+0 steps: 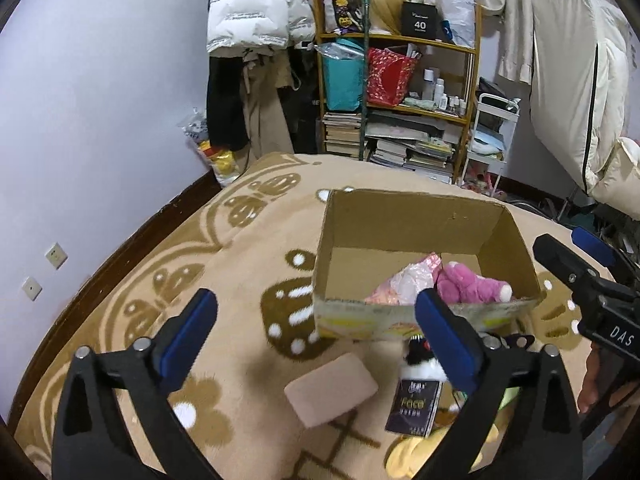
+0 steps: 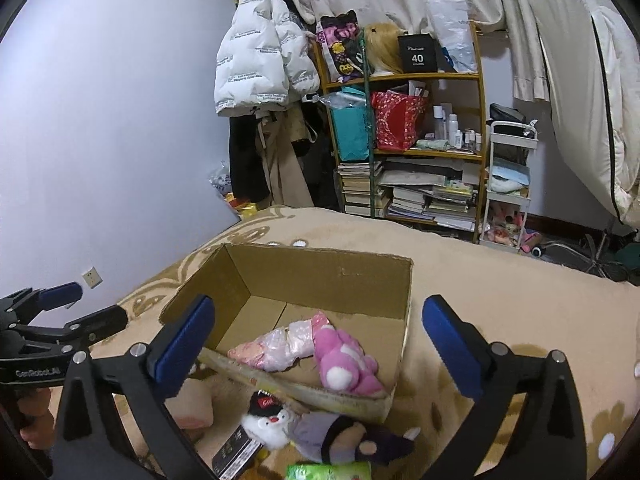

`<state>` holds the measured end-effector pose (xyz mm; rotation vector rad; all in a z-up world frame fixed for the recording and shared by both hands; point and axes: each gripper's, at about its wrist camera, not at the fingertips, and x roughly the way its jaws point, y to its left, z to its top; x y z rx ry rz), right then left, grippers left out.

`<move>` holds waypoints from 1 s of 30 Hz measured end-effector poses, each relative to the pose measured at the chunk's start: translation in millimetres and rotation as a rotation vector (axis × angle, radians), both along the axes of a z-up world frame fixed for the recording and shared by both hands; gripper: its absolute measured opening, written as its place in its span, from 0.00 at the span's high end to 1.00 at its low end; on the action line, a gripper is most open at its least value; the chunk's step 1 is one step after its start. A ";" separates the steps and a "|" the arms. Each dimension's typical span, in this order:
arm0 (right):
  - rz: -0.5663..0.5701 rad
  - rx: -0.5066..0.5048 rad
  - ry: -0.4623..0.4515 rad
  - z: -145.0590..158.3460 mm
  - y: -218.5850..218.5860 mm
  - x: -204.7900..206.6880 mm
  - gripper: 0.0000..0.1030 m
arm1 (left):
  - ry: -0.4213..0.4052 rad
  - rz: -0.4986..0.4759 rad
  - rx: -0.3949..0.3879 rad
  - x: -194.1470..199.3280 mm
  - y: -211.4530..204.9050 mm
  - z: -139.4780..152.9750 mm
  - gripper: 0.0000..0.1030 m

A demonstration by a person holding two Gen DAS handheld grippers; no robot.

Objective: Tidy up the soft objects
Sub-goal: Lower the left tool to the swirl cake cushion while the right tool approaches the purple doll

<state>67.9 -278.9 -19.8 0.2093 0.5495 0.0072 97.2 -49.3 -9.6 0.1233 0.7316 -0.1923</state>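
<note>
**Both claws released above the remaining soft toys**

Blue-padded fingers of the left gripper point(image 1: 316, 336) frame the near scene, spread wide and holding nothing. Between them, just ahead on the tan patterned blanket point(image 1: 224, 264), lies a pale pink rectangular sponge-like pad point(image 1: 331, 389). Against its right finger sit a white furry plush with a black cap point(image 1: 418, 360) and a dark printed card packet point(image 1: 415, 408), with something soft and yellow point(image 1: 408, 454) lower down.

Beyond the fingertips stands the open brown cardboard box point(image 1: 404, 220), placed within easy reach as the collecting bin. Inside it a magenta plush toy point(image 1: 468, 284) rests beside a crinkled pink plastic bag point(image 1: 400, 284), so part of the sorting looks done.

The right gripper point(image 2: 318, 344) is likewise spread and empty, hovering over the box's near wall. Below it, outside the box, lie the white plush and a grey-and-purple plush doll point(image 2: 344, 436), with a green packet point(image 2: 328, 472) at the bottom edge. These loose items probably go in next.
</note>
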 end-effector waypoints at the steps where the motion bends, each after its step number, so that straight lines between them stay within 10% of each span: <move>1: -0.001 0.001 0.001 0.5 0.6 -3.7 0.00 | 0.007 0.003 -0.004 -3.2 2.6 0.6 0.03; 30: -0.023 0.002 0.145 -23.3 6.0 -40.3 0.00 | 0.166 0.017 0.047 -35.3 18.0 -23.5 0.03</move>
